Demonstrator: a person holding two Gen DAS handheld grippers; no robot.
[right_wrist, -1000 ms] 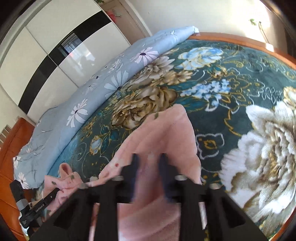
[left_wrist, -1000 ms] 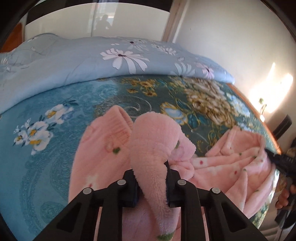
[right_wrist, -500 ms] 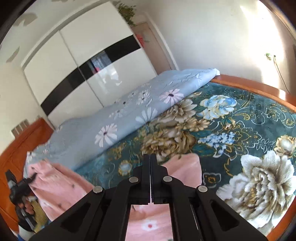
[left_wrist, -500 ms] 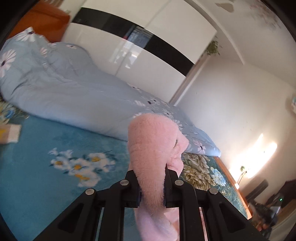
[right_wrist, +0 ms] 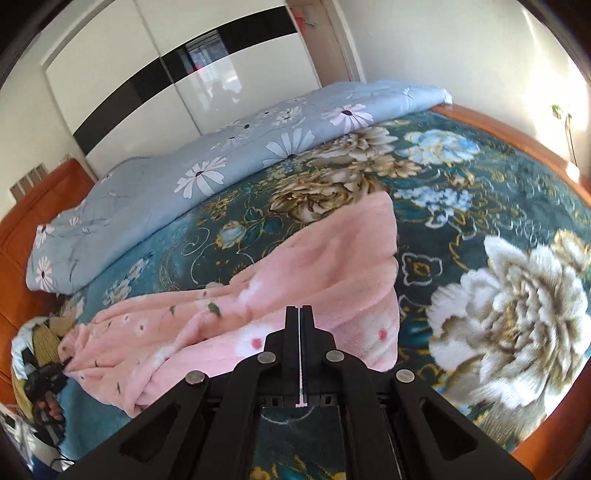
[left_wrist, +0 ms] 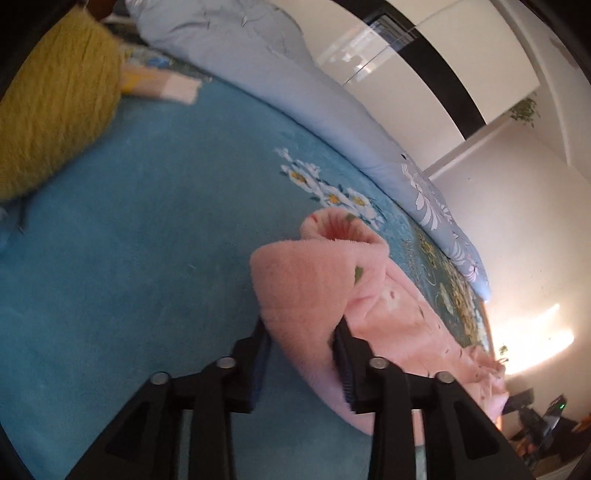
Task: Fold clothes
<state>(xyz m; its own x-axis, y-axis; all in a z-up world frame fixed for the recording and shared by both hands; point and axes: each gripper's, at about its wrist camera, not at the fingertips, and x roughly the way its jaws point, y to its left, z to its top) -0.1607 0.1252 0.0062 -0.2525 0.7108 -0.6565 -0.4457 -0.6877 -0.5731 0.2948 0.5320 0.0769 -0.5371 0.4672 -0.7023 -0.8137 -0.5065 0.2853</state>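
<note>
Clamping a bunched end of the pink fleece garment [left_wrist: 314,280], left hand-held gripper [left_wrist: 301,328], right hand-held gripper [right_wrist: 299,314] pressed together on its thin edge, floral bed [right_wrist: 480,206] beneath.

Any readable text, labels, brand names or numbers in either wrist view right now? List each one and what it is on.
None can be read in either view.
Fluffy pink flower-print garment: printed flowers only, no lettering or tag showing.
Teal floral bedspread: pattern only.
Pale blue daisy-print quilt: pattern only.
Red item at the top of the white door frame: too small and blurred to read.
</note>
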